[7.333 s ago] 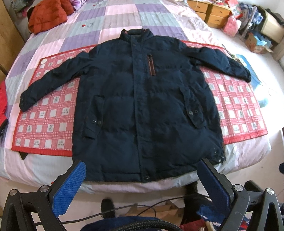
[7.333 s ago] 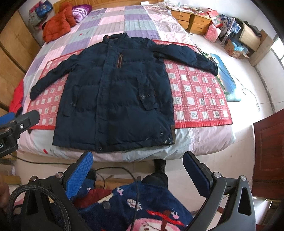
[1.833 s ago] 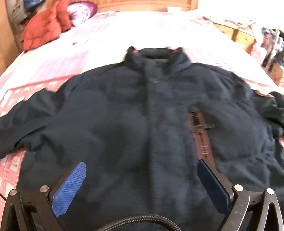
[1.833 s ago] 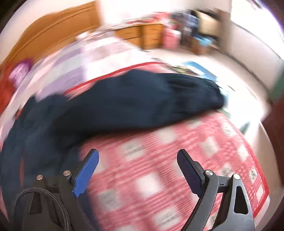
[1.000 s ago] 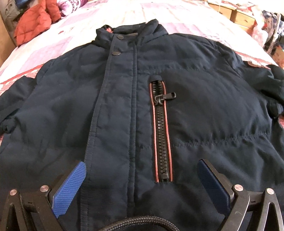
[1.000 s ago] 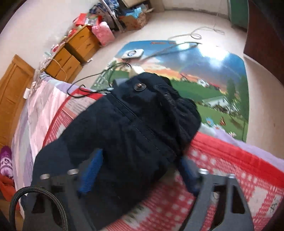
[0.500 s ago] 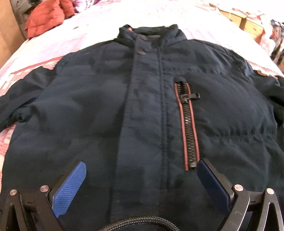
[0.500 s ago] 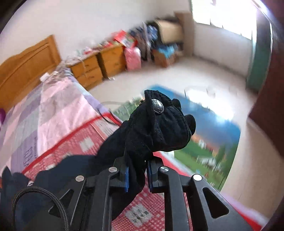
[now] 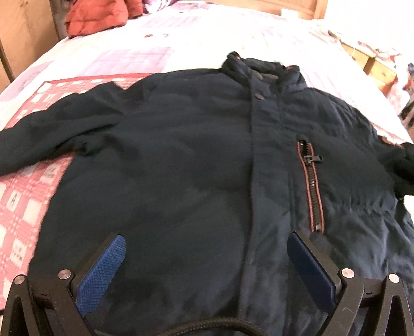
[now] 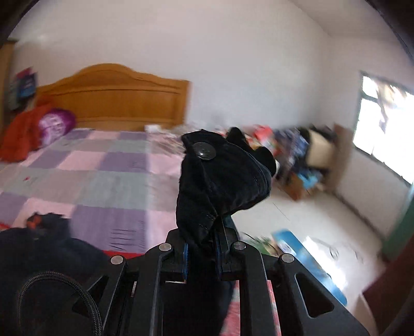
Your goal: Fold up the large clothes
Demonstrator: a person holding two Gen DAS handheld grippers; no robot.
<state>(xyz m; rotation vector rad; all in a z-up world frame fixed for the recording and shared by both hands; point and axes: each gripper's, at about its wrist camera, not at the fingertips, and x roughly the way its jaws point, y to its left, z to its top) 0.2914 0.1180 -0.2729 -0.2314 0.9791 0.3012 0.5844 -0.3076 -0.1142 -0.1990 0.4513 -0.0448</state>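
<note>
On my left gripper (image 9: 205, 261) the blue fingers (image 9: 102, 271) stand wide apart, holding nothing, low over the lower front of the jacket (image 9: 181, 168). On my right gripper (image 10: 201, 254) the fingers are closed tight on the sleeve cuff (image 10: 220, 178), which bunches up above them, clear of the bed.

1. Bed (image 10: 108, 181). It carries a quilt of pink, purple and grey squares. A wooden headboard (image 10: 116, 95) stands at its far end against a white wall.

2. Jacket. The dark navy jacket lies front-up and flat on the bed, collar (image 9: 261, 69) toward the headboard. In the left wrist view one sleeve (image 9: 44, 134) stretches out to the left edge of the frame. In the right wrist view part of the jacket body shows dark at lower left.

3. Red checked mat (image 9: 28, 181). It lies under the jacket, on top of the quilt, and shows to the left of the jacket body.

4. Orange-red garment (image 9: 98, 15). It sits heaped at the head of the bed, well apart from the jacket, with a purple bundle (image 10: 55, 124) just beside it.

5. Chest zipper (image 9: 310, 186). It runs lengthwise with reddish edging, and its lower end is just beyond the right-hand finger of the left gripper.

6. Cuff snap (image 10: 205, 151). A round dark snap faces the right wrist camera on the raised cuff.

The background in the right wrist view is blurred. A window (image 10: 383, 129) and clutter on the floor below it are all I can make out there.
</note>
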